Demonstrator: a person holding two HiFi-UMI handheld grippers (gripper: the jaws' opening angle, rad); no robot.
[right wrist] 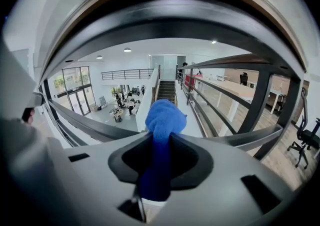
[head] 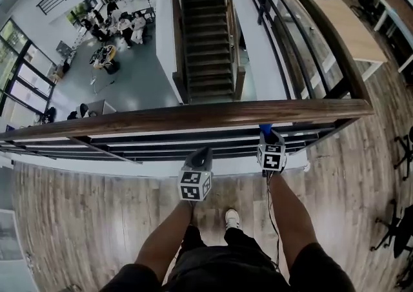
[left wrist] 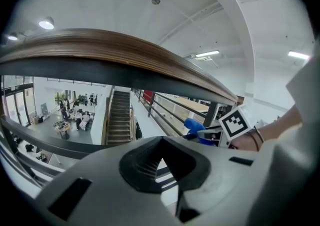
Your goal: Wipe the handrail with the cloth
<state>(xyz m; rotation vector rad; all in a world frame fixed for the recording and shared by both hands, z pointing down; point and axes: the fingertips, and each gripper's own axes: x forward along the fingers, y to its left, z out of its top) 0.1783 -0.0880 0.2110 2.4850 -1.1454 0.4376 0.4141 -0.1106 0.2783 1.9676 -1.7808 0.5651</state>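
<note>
Blue cloth (right wrist: 161, 120) is clenched in the right gripper (right wrist: 159, 167), wooden handrail (head: 193, 116) at twelve o'clock (just above); left gripper (left wrist: 161, 162) closed, empty.

Your head camera looks steeply down over the handrail (head: 193, 115), with your legs (head: 164, 245) at the bottom of frame and the atrium floor (head: 135, 77) far below in the upper left. The left gripper view sits close under the handrail (left wrist: 115, 52), facing up and outward, and the right gripper (left wrist: 202, 132) shows at its right edge. The right gripper view hugs the handrail (right wrist: 165, 0) from below, with the cloth (right wrist: 159, 135) right up at lower centre. All three share the staircase (head: 208, 32). It's left of centre in the left gripper view, staircase (left wrist: 119, 117), and dead centre in the right gripper view, staircase (right wrist: 166, 90).
</note>
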